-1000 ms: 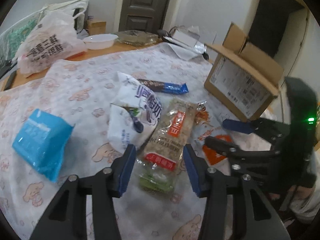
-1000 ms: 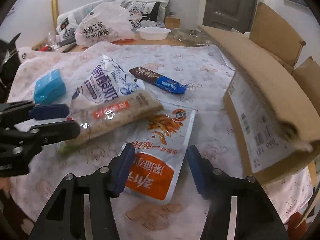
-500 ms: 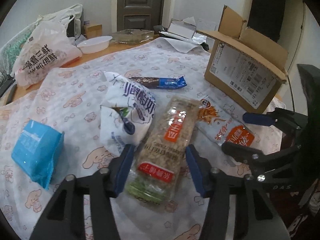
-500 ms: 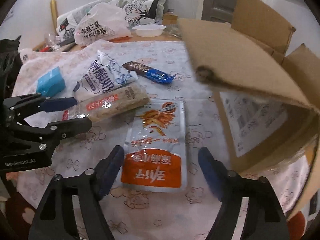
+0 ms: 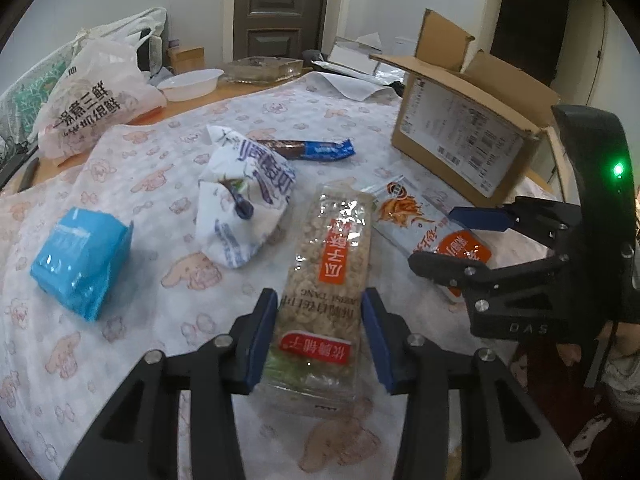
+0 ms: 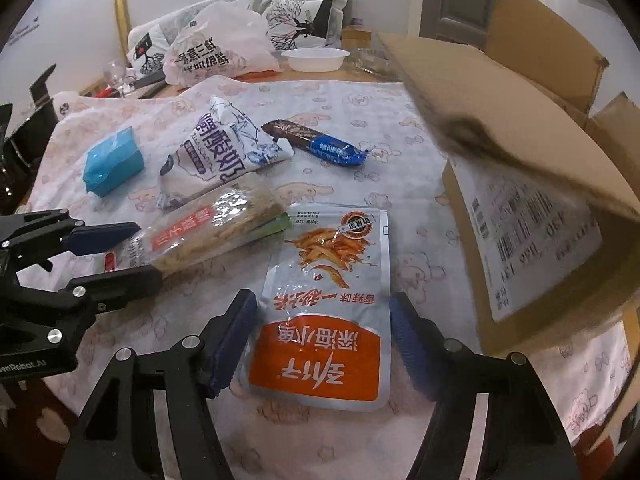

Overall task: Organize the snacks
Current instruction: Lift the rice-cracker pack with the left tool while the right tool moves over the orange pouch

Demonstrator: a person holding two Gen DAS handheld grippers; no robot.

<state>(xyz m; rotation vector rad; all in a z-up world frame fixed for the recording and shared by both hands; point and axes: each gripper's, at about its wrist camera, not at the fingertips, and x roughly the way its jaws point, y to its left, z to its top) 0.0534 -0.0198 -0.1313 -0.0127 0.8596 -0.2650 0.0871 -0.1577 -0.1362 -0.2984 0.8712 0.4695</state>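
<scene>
The clear bar pack (image 5: 326, 280) lies low centre on the bench (image 5: 132, 168), left tongs (image 5: 320, 336) apart astride its near end. The orange pouch (image 6: 326, 312) sits between the right tongs (image 6: 324, 336), also apart. Both wrappers look slick: a shallow pinch may slip, and the pack's far end overlaps the pouch, so lifting either could drag the other. The box (image 5: 460, 148) flap hangs near.

The setting is a lived-in home room. Indicators: a dark panelled interior door (image 5: 276, 8); a wooden desk (image 5: 208, 96) covered with a pink cartoon-print cloth (image 5: 152, 168); a printed white plastic shopping bag (image 5: 92, 100); a white plastic bowl (image 5: 190, 82); an open brown cardboard shipping box (image 5: 464, 128).
</scene>
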